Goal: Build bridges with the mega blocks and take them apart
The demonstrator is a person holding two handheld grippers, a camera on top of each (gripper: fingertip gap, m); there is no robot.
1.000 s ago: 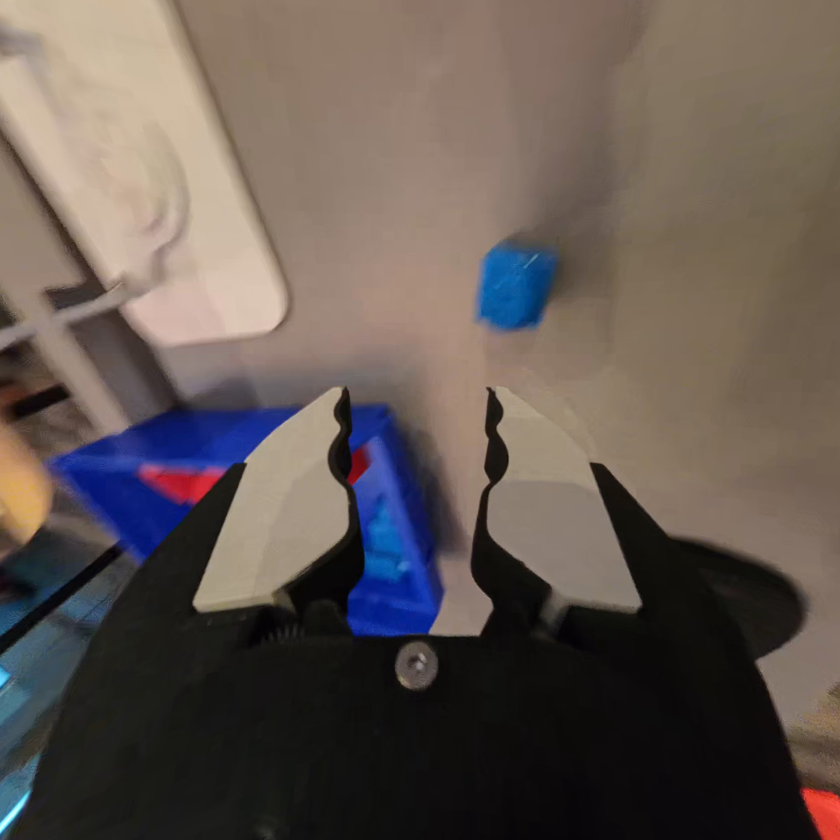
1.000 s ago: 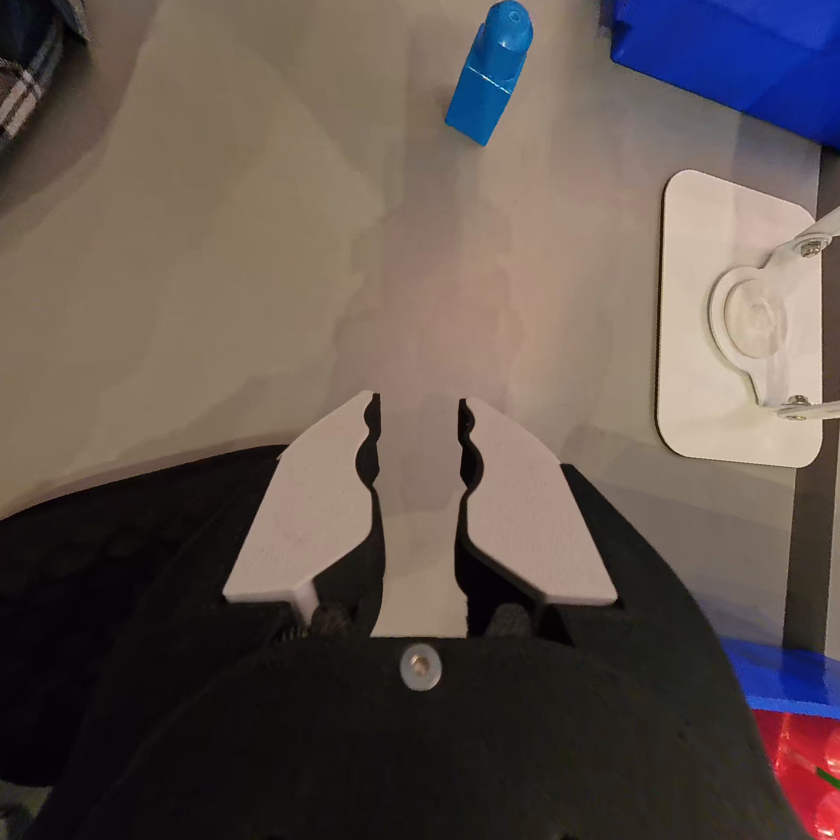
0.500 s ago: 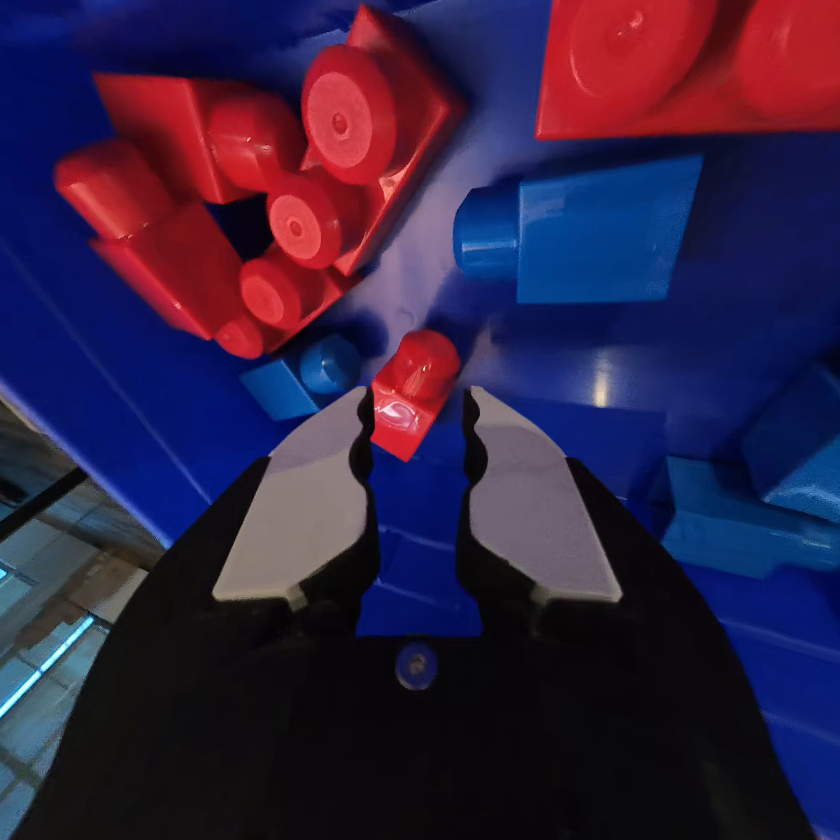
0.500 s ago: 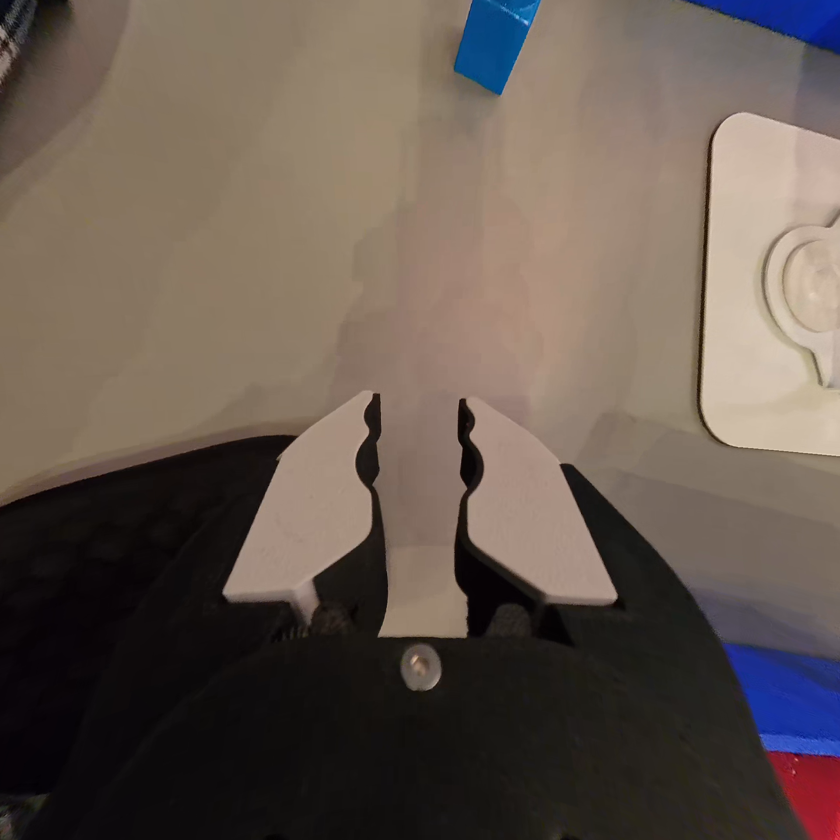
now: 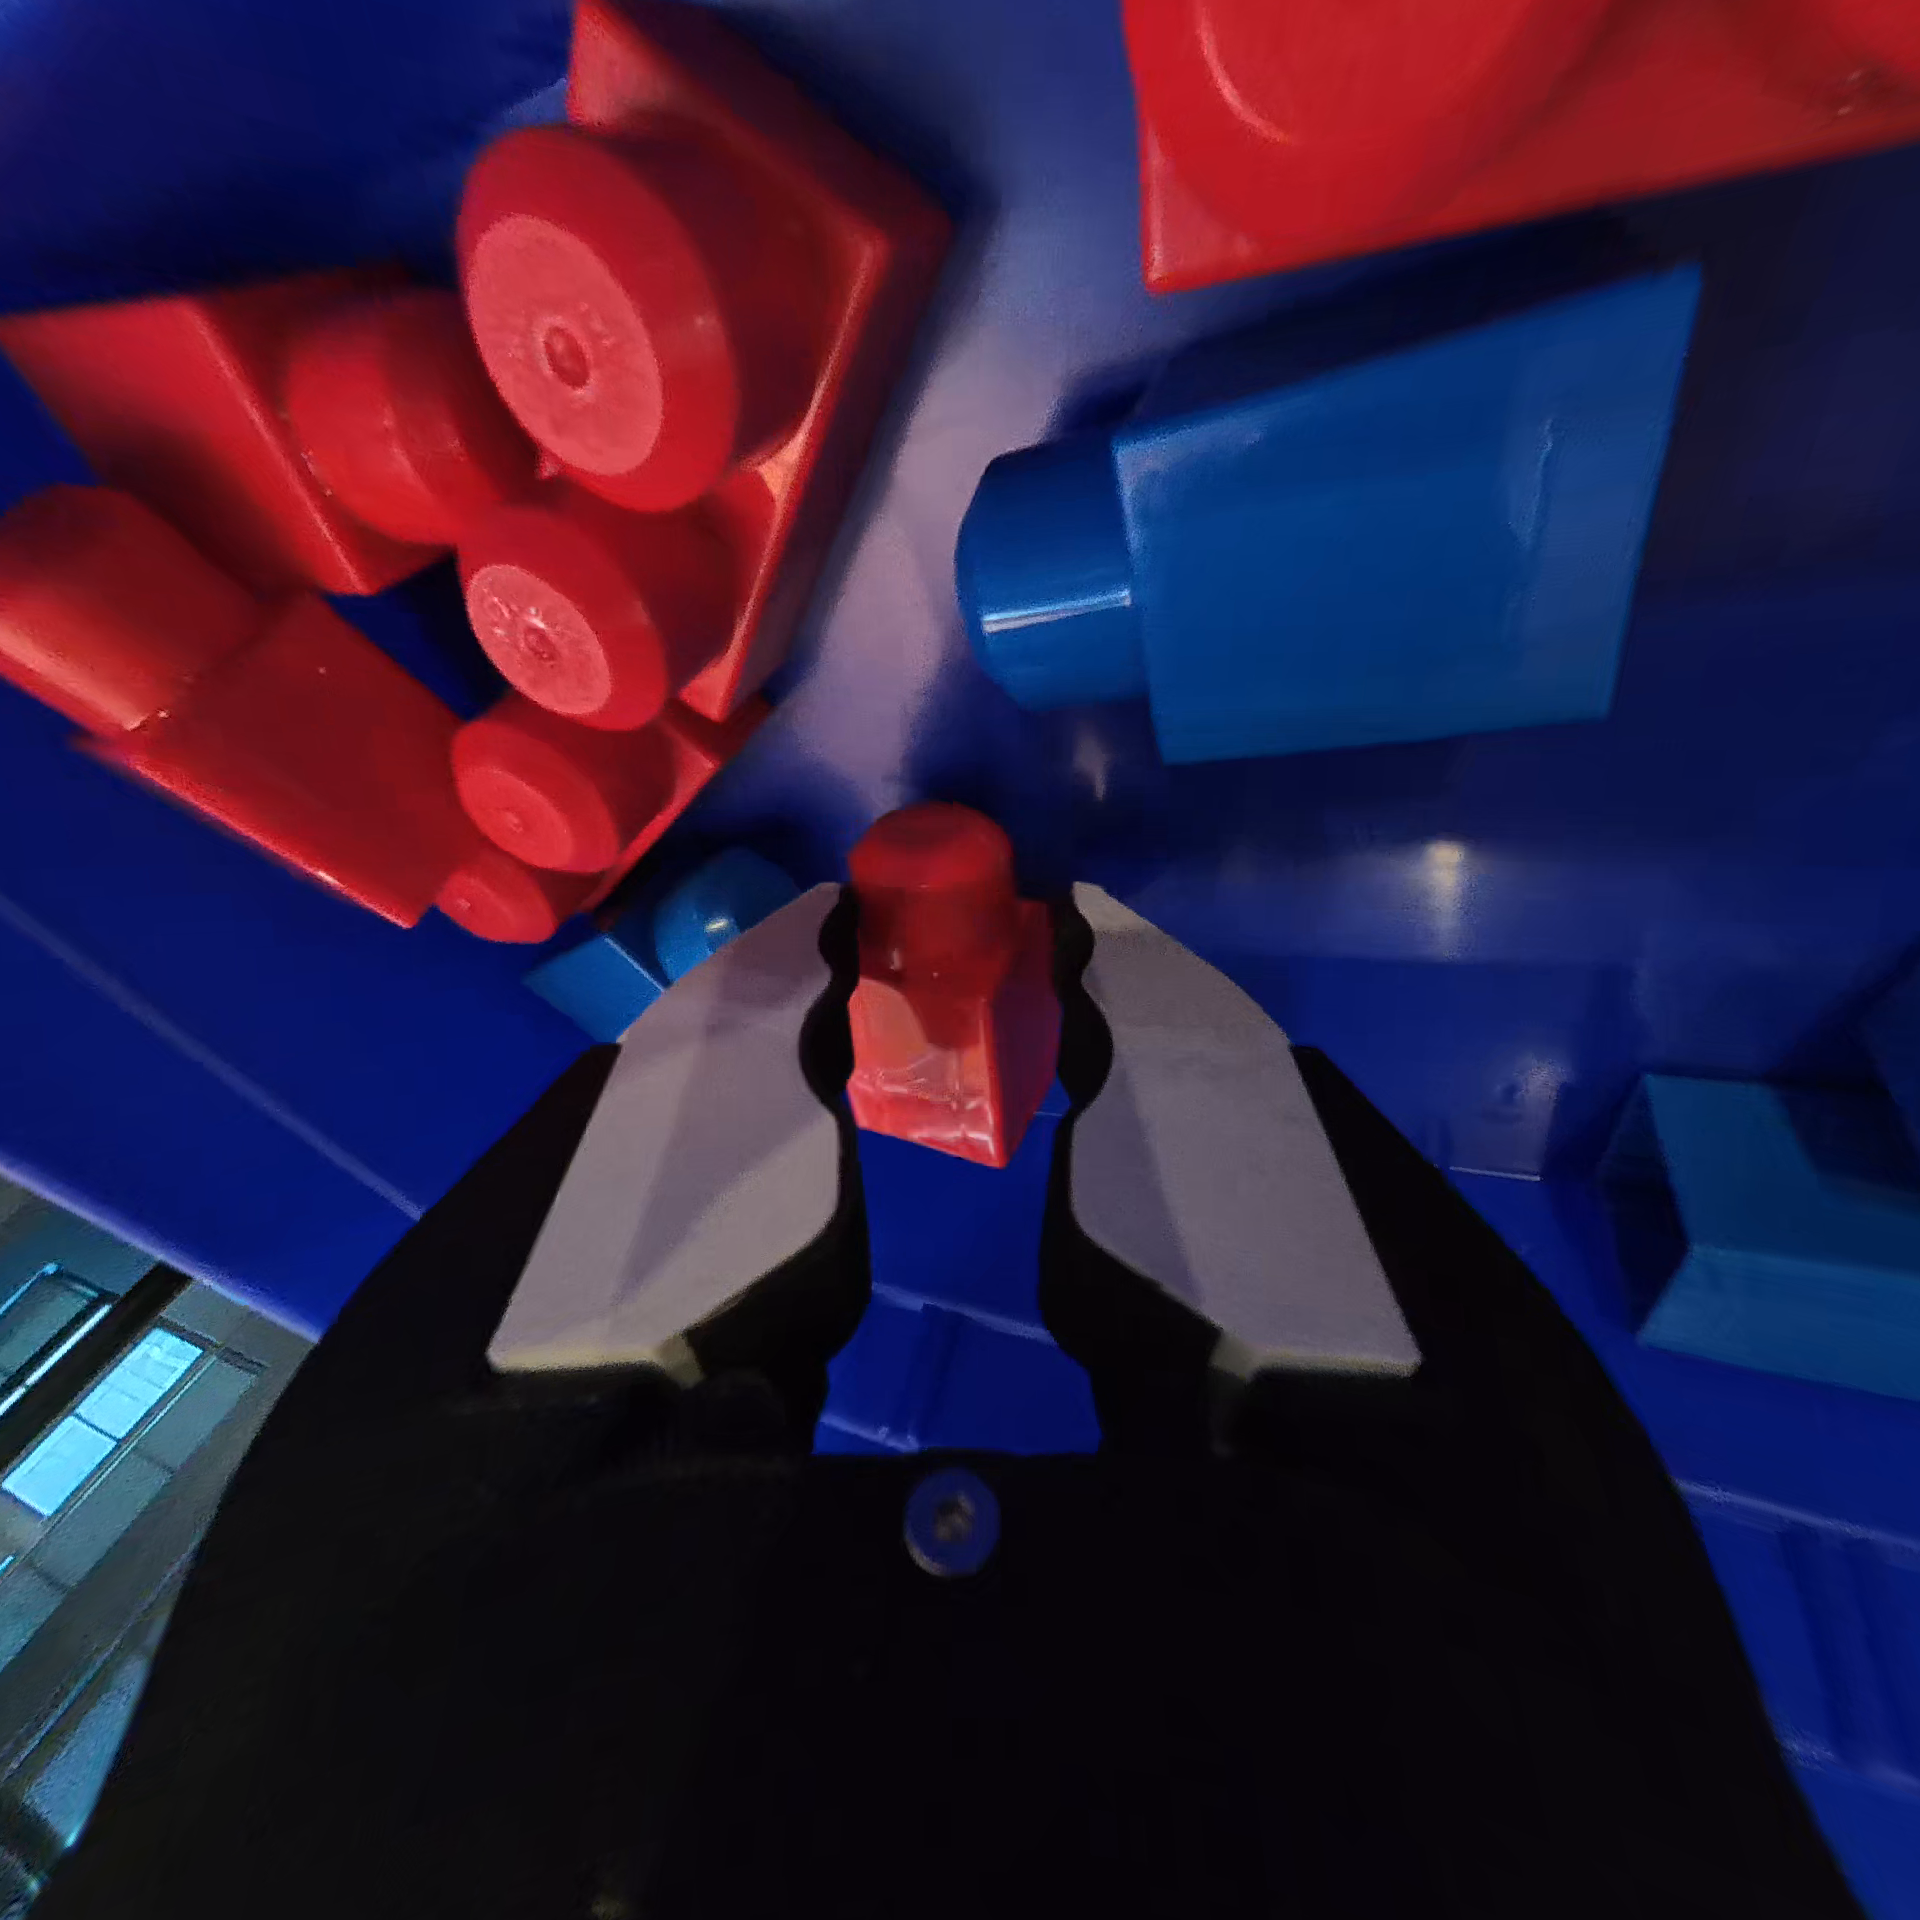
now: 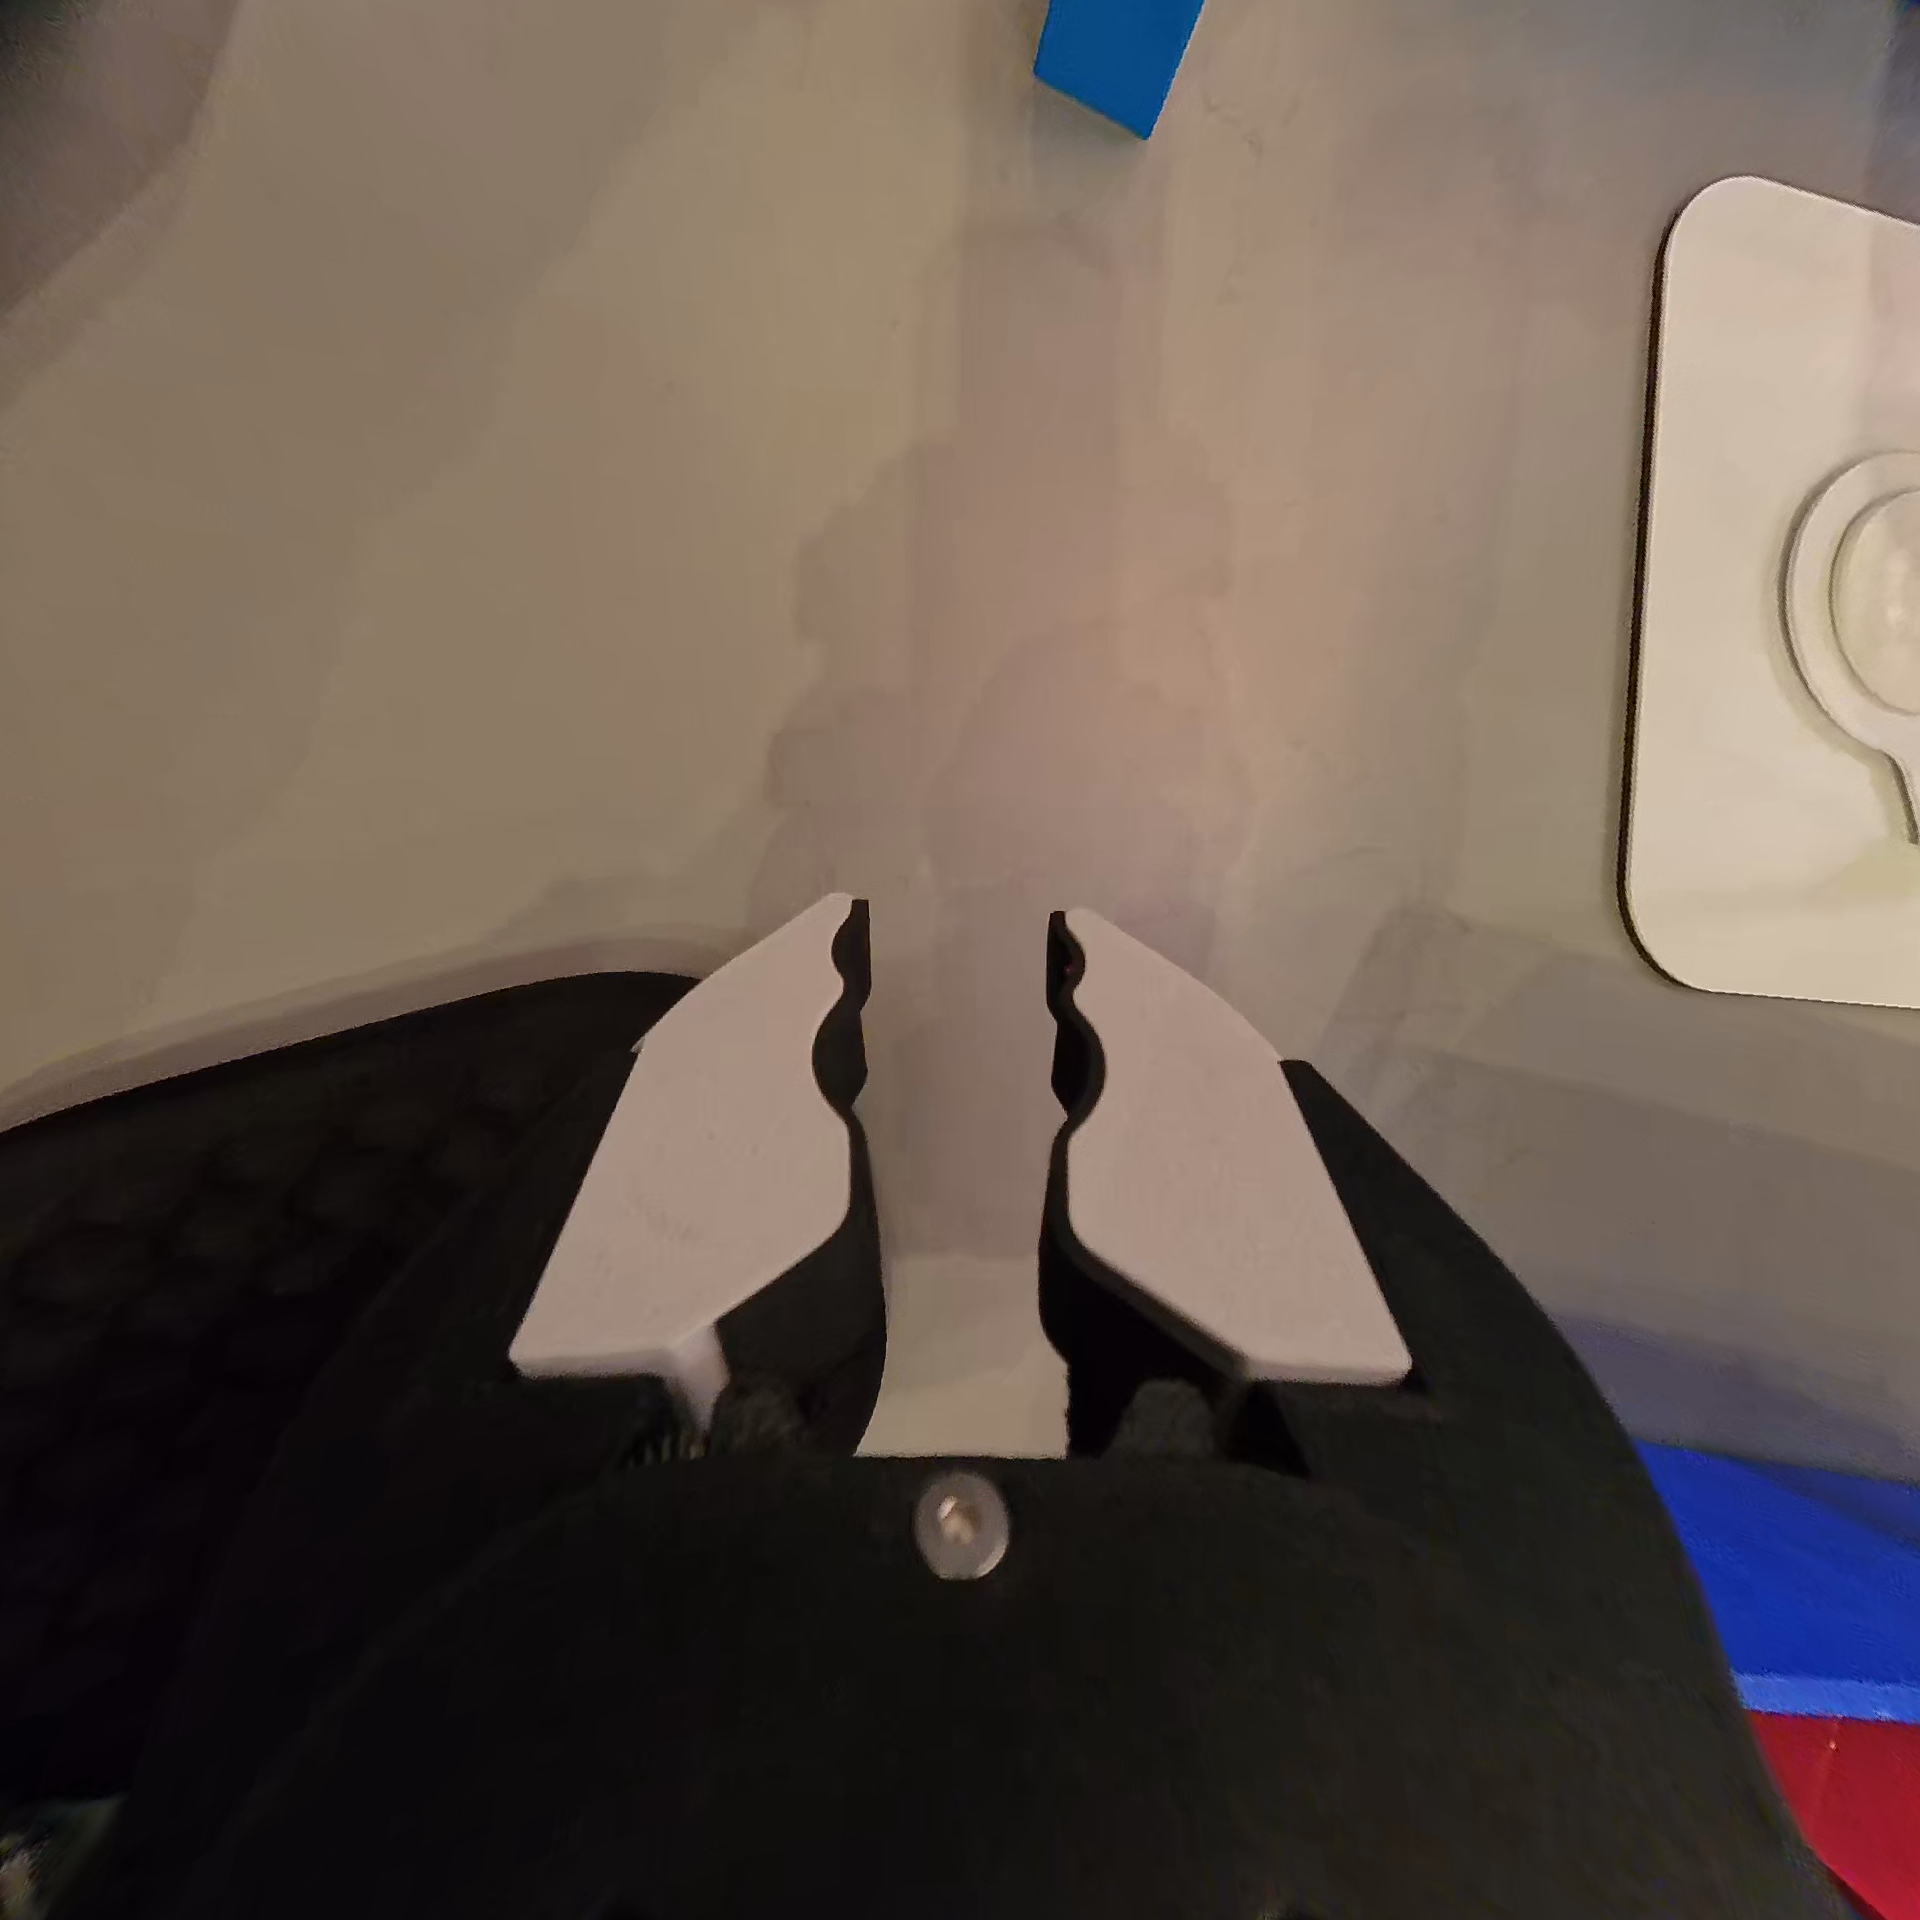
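In the left wrist view my left gripper (image 5: pixel 951 904) is down inside the blue bin (image 5: pixel 1351 935). It is shut on a small red one-stud block (image 5: pixel 935 997), whose stud points away between the fingertips. Both pads touch its sides. Around it lie red blocks (image 5: pixel 582 343), a large blue block (image 5: pixel 1351 520) and a small blue block (image 5: pixel 665 935). In the right wrist view my right gripper (image 6: pixel 958 920) is open and empty above the grey table (image 6: pixel 520 520). A blue block (image 6: pixel 1117 52) stands on the table at the top edge.
A big red block (image 5: pixel 1455 125) and more blue blocks (image 5: pixel 1787 1226) lie in the bin. In the right wrist view a white mounting plate (image 6: pixel 1787 623) lies at the right, the bin's corner (image 6: pixel 1787 1579) shows at the bottom right, and a black mat (image 6: pixel 208 1143) lies at the left. Tip to tip, the grippers are about 50 centimetres apart.
My left gripper narrowed, swung from the table into the bin and moved forward over the small red block, which turned in line with the fingers. My right gripper drifted slightly, still open.
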